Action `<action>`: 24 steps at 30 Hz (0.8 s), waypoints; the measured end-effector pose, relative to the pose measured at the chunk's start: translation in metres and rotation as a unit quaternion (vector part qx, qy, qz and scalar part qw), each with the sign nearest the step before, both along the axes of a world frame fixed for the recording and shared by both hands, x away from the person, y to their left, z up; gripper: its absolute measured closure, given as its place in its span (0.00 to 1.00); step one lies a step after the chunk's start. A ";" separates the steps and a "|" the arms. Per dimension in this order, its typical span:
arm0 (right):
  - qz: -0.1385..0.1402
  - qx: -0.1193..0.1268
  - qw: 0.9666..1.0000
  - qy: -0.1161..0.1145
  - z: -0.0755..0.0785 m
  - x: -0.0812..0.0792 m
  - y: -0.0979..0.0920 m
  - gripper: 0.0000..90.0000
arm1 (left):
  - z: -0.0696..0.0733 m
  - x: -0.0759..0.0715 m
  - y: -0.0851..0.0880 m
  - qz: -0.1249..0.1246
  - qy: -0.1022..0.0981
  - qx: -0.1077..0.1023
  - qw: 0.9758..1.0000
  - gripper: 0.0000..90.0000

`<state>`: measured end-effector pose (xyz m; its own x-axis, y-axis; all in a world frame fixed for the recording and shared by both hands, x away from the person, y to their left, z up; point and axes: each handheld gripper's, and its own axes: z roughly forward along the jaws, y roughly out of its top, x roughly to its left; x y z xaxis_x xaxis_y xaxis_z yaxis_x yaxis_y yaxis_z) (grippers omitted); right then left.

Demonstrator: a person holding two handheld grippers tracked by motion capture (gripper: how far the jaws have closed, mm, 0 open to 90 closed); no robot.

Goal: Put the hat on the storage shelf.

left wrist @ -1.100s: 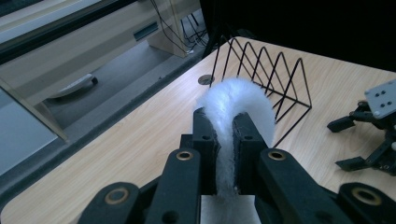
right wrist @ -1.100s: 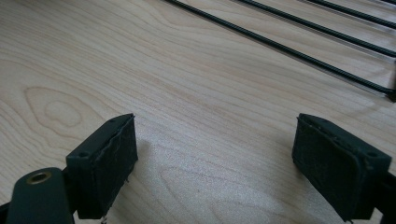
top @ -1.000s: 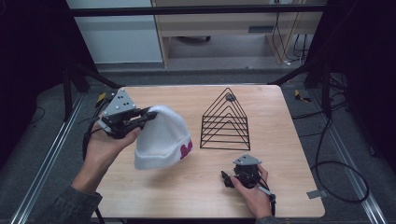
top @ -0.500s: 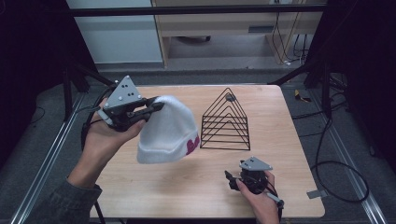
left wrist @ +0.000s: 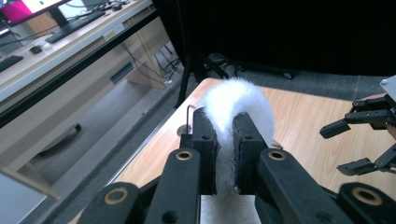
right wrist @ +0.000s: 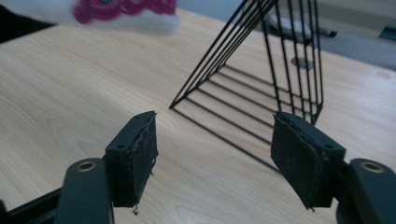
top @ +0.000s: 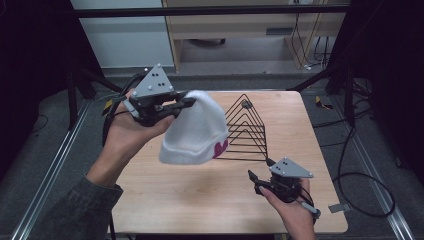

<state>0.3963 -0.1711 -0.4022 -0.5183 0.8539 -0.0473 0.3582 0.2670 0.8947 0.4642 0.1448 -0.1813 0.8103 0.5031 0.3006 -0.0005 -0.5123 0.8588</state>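
Nearest the person, the right tongs (top: 261, 181) sit low over the near right part of the wooden worktop (top: 200, 200), held in the right hand (top: 292, 210) with the grey three-cornered plate on top; the jaws stand wide apart with nothing between them, and in the right gripper view they frame bare wood and the foot of the black wire rack (right wrist: 275, 70). Farther in, a white knitted hat (top: 195, 131) hangs in the air above the middle of the worktop, clear of the wood, its open brim downward and a pink-magenta patch at the brim edge on the side toward the rack. It looks soft and fuzzy, rounded at the crown, and it sags from the point where it is gripped. The left tongs (top: 187, 102) are clamped on the top of the hat: in the left gripper view the two black pads (left wrist: 205, 140) press a fold of white fabric between them. The left hand (top: 127, 132) is raised, forearm coming up from the lower left in a dark sleeve (top: 75, 215), tongs pointing toward the rack. The rack, a triangular frame of thin bars, stands on the far right part of the worktop just beyond the hat.
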 end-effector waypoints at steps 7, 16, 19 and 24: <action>0.009 0.036 0.999 -0.013 0.021 0.001 -0.015 0.40 | 0.014 0.013 -0.015 -0.023 0.005 -0.010 1.000 0.91; 0.036 0.016 0.998 -0.054 0.067 0.020 -0.007 0.45 | 0.019 0.021 -0.034 -0.037 0.009 -0.011 0.999 0.91; 0.049 0.003 0.997 -0.059 0.080 0.026 -0.001 0.48 | 0.022 0.020 -0.039 -0.042 0.001 -0.005 0.999 0.91; 0.059 0.018 0.997 -0.057 0.093 0.038 -0.004 0.53 | 0.026 0.021 -0.044 -0.056 -0.001 0.003 0.998 0.91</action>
